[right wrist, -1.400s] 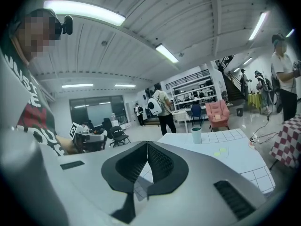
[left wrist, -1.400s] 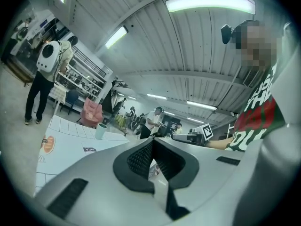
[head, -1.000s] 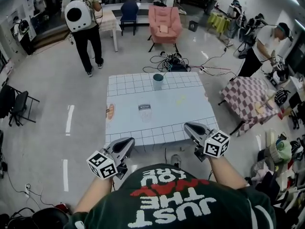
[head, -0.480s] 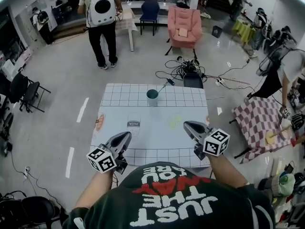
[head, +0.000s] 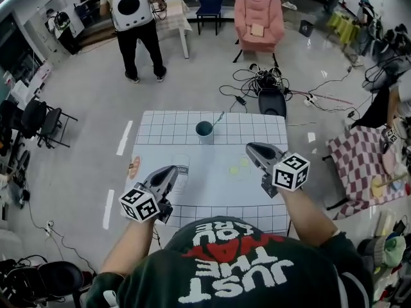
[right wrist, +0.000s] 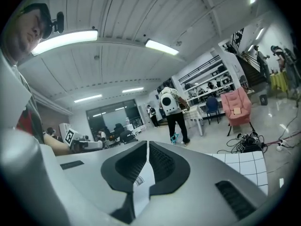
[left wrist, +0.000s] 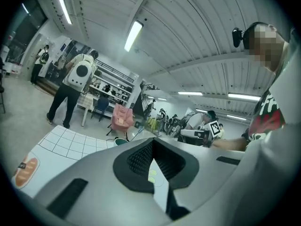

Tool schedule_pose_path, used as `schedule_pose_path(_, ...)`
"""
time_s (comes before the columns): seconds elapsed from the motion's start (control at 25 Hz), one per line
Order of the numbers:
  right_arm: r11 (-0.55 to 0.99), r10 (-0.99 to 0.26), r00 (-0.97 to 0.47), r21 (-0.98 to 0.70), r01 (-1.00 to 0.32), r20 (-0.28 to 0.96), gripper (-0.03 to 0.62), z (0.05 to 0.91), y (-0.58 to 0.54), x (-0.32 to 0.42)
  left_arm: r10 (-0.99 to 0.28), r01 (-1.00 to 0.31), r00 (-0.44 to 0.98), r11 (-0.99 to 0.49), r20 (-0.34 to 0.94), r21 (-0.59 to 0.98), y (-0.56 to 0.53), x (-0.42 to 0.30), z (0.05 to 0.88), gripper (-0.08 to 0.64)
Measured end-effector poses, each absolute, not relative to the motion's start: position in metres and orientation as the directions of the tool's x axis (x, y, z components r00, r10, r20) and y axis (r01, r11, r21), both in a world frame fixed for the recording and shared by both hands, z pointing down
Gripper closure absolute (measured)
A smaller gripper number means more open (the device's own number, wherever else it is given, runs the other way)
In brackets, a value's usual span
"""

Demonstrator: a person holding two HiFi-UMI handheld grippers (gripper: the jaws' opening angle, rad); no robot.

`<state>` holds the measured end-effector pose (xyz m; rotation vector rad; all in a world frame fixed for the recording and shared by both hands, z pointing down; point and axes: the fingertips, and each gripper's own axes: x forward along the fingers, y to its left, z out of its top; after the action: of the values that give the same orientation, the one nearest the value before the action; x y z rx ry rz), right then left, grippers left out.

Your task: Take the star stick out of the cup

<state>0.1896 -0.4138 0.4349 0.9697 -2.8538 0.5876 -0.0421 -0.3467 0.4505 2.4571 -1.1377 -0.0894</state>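
Observation:
A teal cup [head: 205, 130] stands near the far edge of the white gridded table [head: 212, 201]. A thin stick [head: 218, 117] leans out of it to the right; its star end is too small to make out. My left gripper [head: 172, 170] hovers over the near left of the table, shut and empty, well short of the cup. My right gripper [head: 249, 147] is over the right side, shut and empty, a little nearer the cup. In the left gripper view the cup [left wrist: 121, 141] peeks just above the closed left gripper [left wrist: 153, 141]. The right gripper view shows the closed right gripper [right wrist: 147, 143] and no cup.
Yellow-green spots [head: 239, 166] and a round orange picture [head: 134, 167] are printed on the tabletop. Beyond the table lie floor cables [head: 266, 82] and a pink armchair [head: 258, 19], and a person with a white backpack [head: 131, 18] stands there. A checkered table [head: 366, 165] stands at right.
Both grippers have moved forward from the table's near edge to over its surface, closer to the cup. Their jaws stay shut.

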Motion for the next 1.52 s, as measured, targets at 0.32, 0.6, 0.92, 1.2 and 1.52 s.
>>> schedule_pose_path(0.32,0.635,-0.622,-0.739,-0.384,-0.67,0.26,0.534,0.444,-0.464,0.141,-0.678,-0.66,0.725,-0.633,0.123,0.405,-0.393,-0.07,0.472,0.552)
schedule_pose_path(0.6,0.504,-0.654,-0.66,-0.438,-0.745,0.37,0.398,0.467,-0.52,0.115,-0.643,-0.638,0.754,-0.671,0.133,0.376,-0.432,-0.072,0.493,0.552)
schedule_pose_path(0.92,0.397,-0.676,-0.565,-0.412,-0.82,0.473,0.39,0.497,-0.557,0.107,-0.634,-0.634,0.76,-0.671,0.146,0.384,-0.476,-0.058,0.515,0.552)
schedule_pose_path(1.2,0.375,-0.691,-0.558,-0.432,-0.82,0.459,0.402,0.504,-0.574,0.108,-0.634,-0.629,0.759,-0.654,0.148,0.421,-0.506,-0.051,0.542,0.552)
schedule_pose_path(1.52,0.351,-0.696,-0.554,-0.457,-0.817,0.456,0.44,0.515,-0.579,0.107,-0.632,-0.618,0.759,-0.625,0.156,0.477,-0.524,-0.046,0.572,0.552)
